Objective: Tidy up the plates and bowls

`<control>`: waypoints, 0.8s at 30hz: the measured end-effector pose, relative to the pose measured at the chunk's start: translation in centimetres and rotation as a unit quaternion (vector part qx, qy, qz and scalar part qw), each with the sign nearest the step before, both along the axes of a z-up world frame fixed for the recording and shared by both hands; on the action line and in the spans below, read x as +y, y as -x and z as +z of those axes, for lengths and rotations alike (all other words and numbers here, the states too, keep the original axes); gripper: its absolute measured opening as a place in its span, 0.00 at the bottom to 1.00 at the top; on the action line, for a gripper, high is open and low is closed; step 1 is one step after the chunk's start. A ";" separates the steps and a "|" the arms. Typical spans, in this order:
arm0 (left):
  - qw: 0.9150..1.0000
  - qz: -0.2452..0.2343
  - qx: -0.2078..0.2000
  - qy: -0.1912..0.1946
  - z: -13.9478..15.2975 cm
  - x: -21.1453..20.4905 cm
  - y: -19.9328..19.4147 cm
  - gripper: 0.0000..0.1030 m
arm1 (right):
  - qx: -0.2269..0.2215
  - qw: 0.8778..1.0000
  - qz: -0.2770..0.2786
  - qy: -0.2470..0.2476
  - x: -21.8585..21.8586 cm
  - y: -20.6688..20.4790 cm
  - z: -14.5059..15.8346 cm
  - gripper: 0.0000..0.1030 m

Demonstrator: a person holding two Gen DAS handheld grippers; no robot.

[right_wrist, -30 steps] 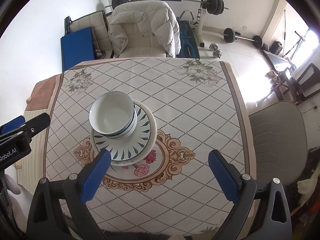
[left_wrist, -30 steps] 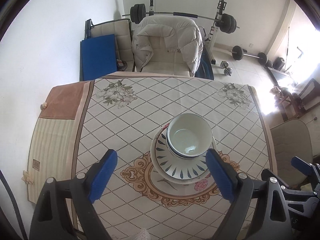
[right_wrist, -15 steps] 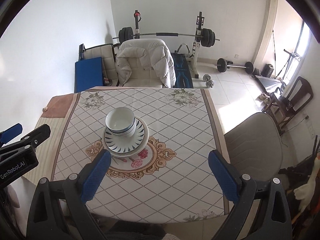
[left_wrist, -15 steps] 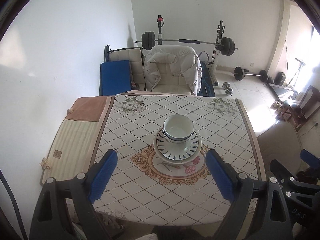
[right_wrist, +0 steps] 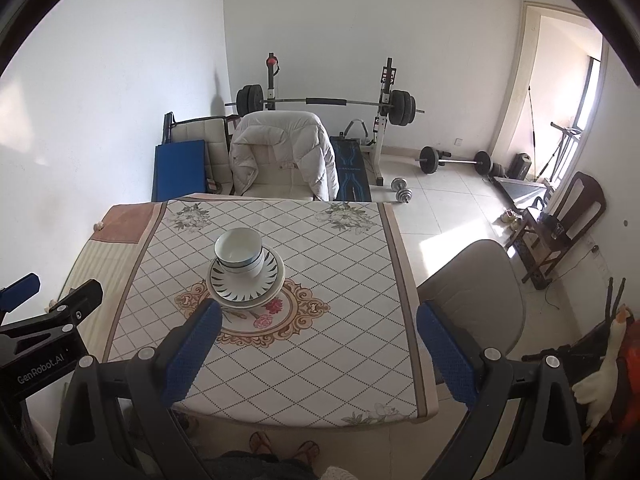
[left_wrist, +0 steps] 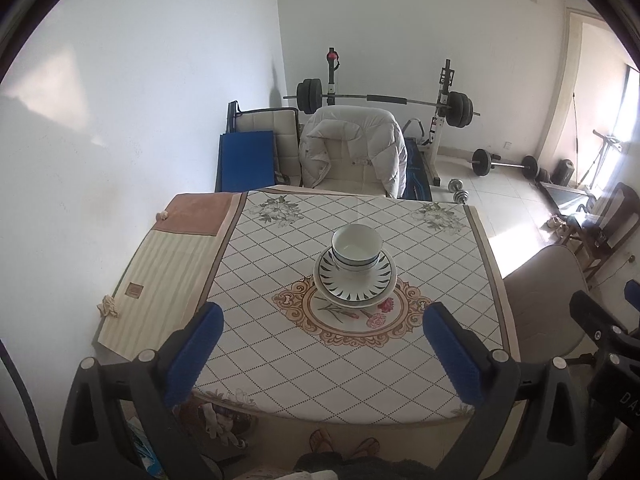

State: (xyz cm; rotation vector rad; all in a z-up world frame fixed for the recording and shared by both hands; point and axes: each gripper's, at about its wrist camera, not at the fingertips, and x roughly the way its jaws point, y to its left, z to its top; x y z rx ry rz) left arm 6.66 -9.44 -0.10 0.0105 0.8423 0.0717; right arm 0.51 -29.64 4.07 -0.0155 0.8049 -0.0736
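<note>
A white bowl with a blue rim band [left_wrist: 357, 247] [right_wrist: 239, 252] sits nested on stacked bowls, on a plate with a blue leaf pattern [left_wrist: 355, 280] [right_wrist: 246, 280], which rests on a larger white plate near the middle of the table [left_wrist: 280, 368] [right_wrist: 320, 360]. My left gripper [left_wrist: 324, 356] is open and empty, high above the table's near edge. My right gripper [right_wrist: 318, 354] is open and empty, also far back from the stack.
A chair draped with a white jacket [left_wrist: 352, 148] stands at the table's far side. A grey chair [right_wrist: 476, 300] stands at the right. A barbell rack [right_wrist: 328, 100], dumbbells and a blue mat [left_wrist: 246, 160] stand beyond. A beige cloth [left_wrist: 160, 272] covers the table's left part.
Both grippers have pulled up and back from the table. The stack now looks small and far away. The dishes have not moved.
</note>
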 end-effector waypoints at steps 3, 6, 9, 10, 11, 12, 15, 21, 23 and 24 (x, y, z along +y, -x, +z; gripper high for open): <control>1.000 -0.009 -0.001 0.009 0.4 -0.1 0.4 1.00 | -0.012 1.000 -0.008 0.010 0.1 0.7 1.1 0.97; 1.000 -0.017 -0.002 0.009 0.7 -0.3 0.6 1.00 | -0.012 1.000 -0.016 0.014 0.3 0.8 1.6 0.97; 1.000 -0.022 -0.003 0.007 0.9 -0.4 0.9 1.00 | -0.015 1.000 -0.022 0.017 0.2 0.9 2.1 0.97; 1.000 -0.023 -0.003 0.005 1.1 -0.5 1.0 1.00 | -0.015 0.999 -0.024 0.018 0.2 0.9 2.2 0.97; 1.000 -0.024 -0.004 0.005 1.1 -0.5 1.2 1.00 | -0.016 0.999 -0.025 0.018 0.2 0.9 2.3 0.97; 1.000 -0.024 -0.004 0.003 1.2 -0.5 1.3 1.00 | -0.016 0.999 -0.026 0.018 0.3 0.9 2.4 0.97; 1.000 -0.024 -0.002 0.003 1.2 -0.3 1.3 1.00 | -0.015 0.999 -0.027 0.021 0.7 1.0 2.3 0.97; 1.000 -0.021 0.000 0.000 1.2 0.3 1.8 1.00 | -0.006 1.000 -0.020 0.018 1.2 1.0 2.0 0.97; 1.000 -0.021 0.001 0.000 1.2 0.4 1.9 1.00 | -0.002 1.000 -0.016 0.016 1.4 1.1 1.8 0.97; 1.000 -0.021 0.001 0.000 1.2 0.5 2.0 1.00 | -0.001 1.000 -0.016 0.016 1.6 1.1 1.7 0.97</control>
